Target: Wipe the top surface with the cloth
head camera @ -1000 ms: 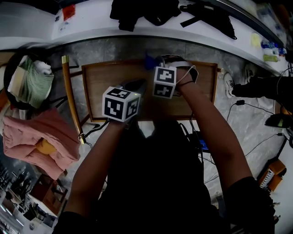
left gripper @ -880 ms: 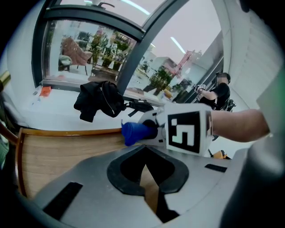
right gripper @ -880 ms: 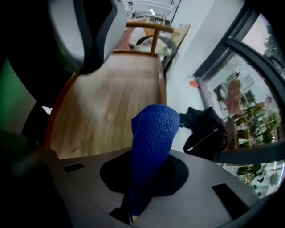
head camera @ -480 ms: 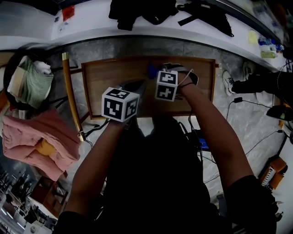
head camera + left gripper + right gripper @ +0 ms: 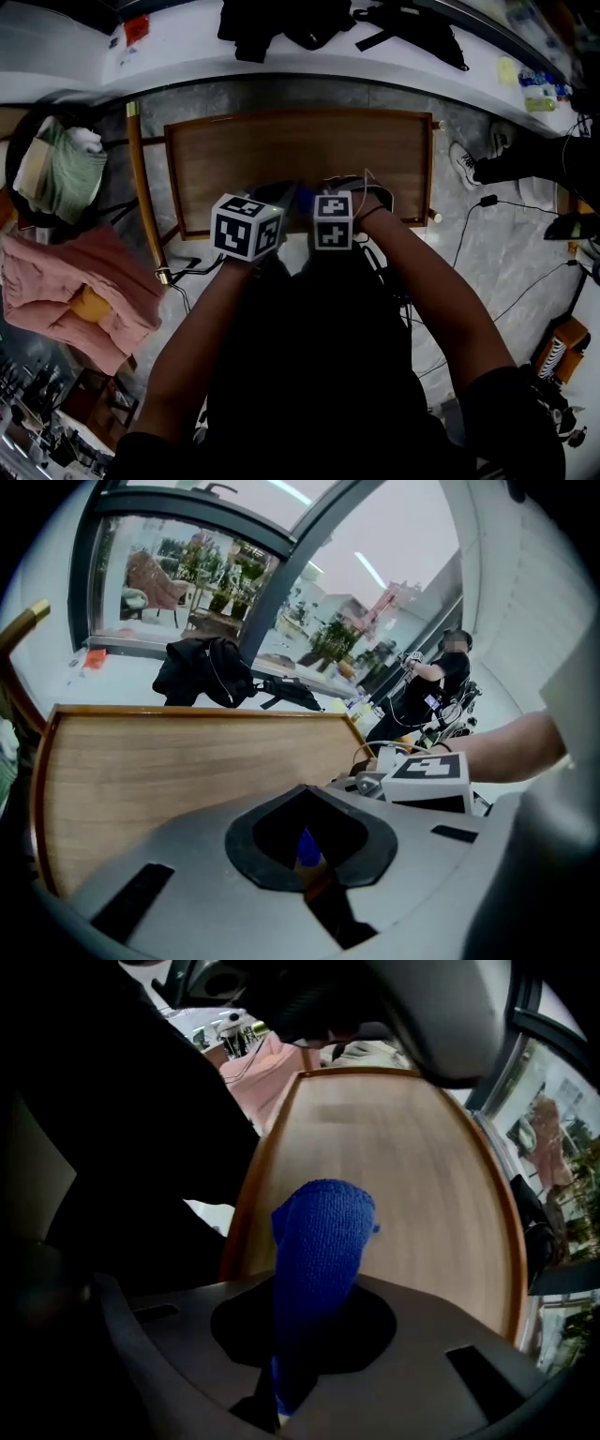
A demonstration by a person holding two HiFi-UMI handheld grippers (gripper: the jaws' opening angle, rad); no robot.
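Note:
The top surface is a wooden tabletop (image 5: 281, 150) with a raised rim, also seen in the left gripper view (image 5: 178, 757) and the right gripper view (image 5: 412, 1176). A blue knitted cloth (image 5: 322, 1251) stands up from my right gripper (image 5: 281, 1401), which is shut on it over the near edge of the wood. In the head view my right gripper (image 5: 342, 190) is at the table's near edge, with my left gripper (image 5: 279, 195) close beside it. My left gripper (image 5: 314, 878) has its jaws together, and a bit of blue shows in its opening.
A wooden chair arm (image 5: 142, 192) runs along the table's left side. A pink cloth pile (image 5: 70, 281) and a basket with green cloth (image 5: 58, 169) lie further left. Black bags (image 5: 281, 23) sit on the white ledge behind. Cables (image 5: 487, 234) cross the floor at right.
My right gripper has drawn the cloth back from the far middle of the tabletop to its near edge. The left gripper has shifted slightly toward the near edge too.

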